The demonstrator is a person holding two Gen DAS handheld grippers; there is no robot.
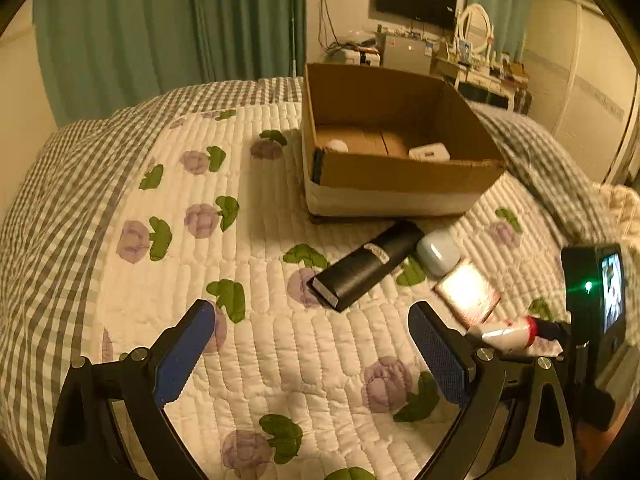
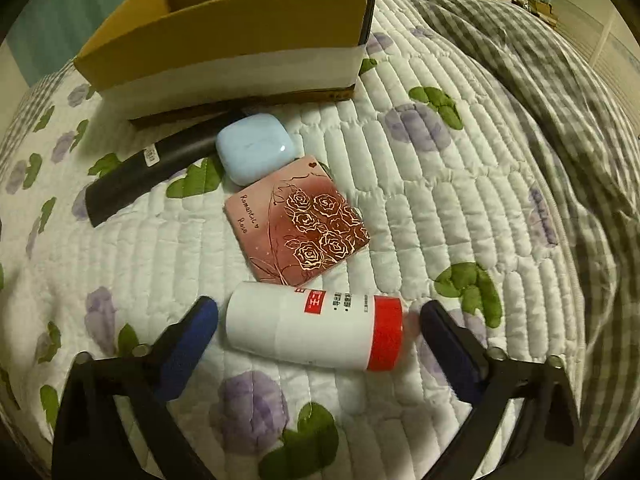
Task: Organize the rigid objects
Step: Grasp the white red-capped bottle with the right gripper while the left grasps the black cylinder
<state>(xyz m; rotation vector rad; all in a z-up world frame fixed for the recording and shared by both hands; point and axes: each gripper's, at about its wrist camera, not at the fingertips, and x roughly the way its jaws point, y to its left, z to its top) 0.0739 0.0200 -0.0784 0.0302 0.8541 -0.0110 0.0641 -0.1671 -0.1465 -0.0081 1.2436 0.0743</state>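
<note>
The right gripper (image 2: 318, 320) is spread wide, its blue fingers (image 2: 188, 344) on either side of a white bottle (image 2: 312, 326) that lies on its side on the quilt (image 2: 420, 184); neither finger clearly touches it. The bottle has a red band at its right end and a red square label with small printed characters too fine to read.

Just beyond the bottle lies a pink square card (image 2: 298, 220) with gold-outlined roses and the script "Romantic Rose"; its near corner meets the bottle's edge. Touching the card's far corner is a pale blue case (image 2: 256, 148), rounded and shut. Left of the case a black bar (image 2: 160, 172) lies aslant with a small white sticker whose print cannot be read; its far end reaches the foot of the box (image 2: 224, 52).

The box is open cardboard with a white band along its lower front. In the left view it (image 1: 400, 168) holds a white round thing (image 1: 337, 145) at the left and a white flat device (image 1: 429, 152) at the right.

The left gripper (image 1: 312, 332) is also spread, holding nothing, above bare quilt (image 1: 280, 340) near the black bar (image 1: 366, 266). The case (image 1: 438, 252), glare-washed card (image 1: 468, 292) and bottle (image 1: 508, 332) lie to its right, where the right gripper's body shows a lit screen (image 1: 612, 292) and green light.
</note>
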